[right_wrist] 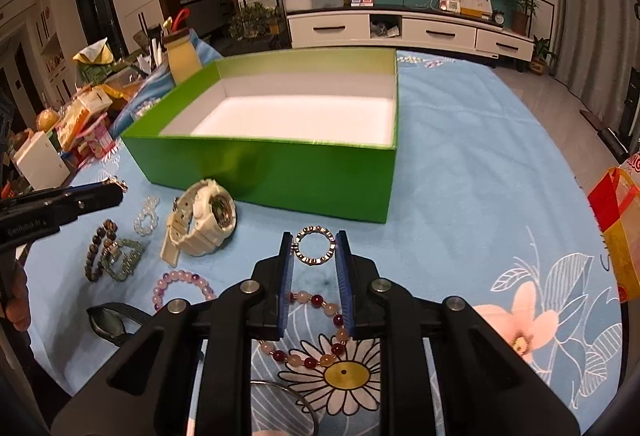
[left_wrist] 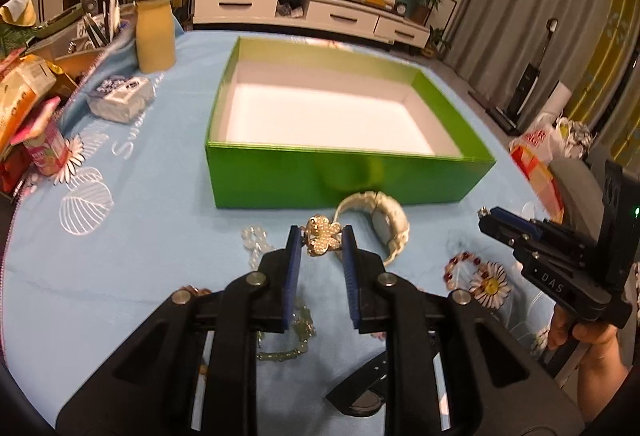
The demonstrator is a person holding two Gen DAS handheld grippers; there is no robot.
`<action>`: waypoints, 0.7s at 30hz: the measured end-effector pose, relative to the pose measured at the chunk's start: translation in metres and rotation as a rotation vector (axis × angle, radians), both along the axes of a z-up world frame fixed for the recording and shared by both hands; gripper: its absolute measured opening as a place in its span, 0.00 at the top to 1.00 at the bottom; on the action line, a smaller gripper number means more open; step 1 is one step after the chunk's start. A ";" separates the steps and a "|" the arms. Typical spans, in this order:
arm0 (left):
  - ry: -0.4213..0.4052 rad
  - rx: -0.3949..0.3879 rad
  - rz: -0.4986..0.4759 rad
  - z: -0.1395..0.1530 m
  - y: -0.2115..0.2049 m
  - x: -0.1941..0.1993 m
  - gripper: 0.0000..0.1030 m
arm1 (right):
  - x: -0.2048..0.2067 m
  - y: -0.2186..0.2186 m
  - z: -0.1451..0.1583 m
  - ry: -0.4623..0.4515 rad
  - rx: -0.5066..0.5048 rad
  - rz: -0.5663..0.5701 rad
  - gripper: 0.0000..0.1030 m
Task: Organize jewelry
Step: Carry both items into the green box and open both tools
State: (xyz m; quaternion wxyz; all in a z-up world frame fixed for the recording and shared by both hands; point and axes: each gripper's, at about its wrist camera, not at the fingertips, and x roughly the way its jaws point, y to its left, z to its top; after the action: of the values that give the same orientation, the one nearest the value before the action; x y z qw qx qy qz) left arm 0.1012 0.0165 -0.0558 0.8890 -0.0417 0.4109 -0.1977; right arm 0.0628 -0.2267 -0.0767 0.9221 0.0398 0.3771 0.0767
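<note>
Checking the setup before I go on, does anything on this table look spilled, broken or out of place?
Nothing looks spilled or damaged. The green box sits flat and empty, and the watch and bead bracelets lie loose on the cloth in front of it. Each claw holds one piece: left a gold flower, right a small ring.

The table (right_wrist: 480,164) wears a blue floral cloth. On it lie a green box (right_wrist: 280,176), a white watch (right_wrist: 204,220) and bead bracelets (right_wrist: 180,288).

Both wrist views look down, near; share green box (left_wrist: 348,172).
</note>
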 end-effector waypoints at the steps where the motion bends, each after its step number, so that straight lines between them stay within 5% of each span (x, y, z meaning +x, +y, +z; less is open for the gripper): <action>1: -0.004 -0.005 0.004 0.003 0.002 0.000 0.81 | -0.001 -0.001 0.003 -0.009 0.005 -0.002 0.80; 15: -0.083 -0.032 -0.001 0.044 -0.015 0.038 0.80 | 0.018 -0.004 0.044 -0.111 0.043 -0.003 0.80; 21: -0.048 -0.039 0.011 0.038 -0.026 0.073 0.81 | 0.050 0.002 0.054 -0.125 0.068 0.014 0.80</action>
State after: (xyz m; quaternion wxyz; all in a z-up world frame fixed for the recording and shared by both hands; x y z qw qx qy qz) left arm 0.1737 -0.0100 -0.0180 0.8986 -0.0567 0.3855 -0.2018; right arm 0.1123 -0.2247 -0.0231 0.9415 0.0634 0.3160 0.0985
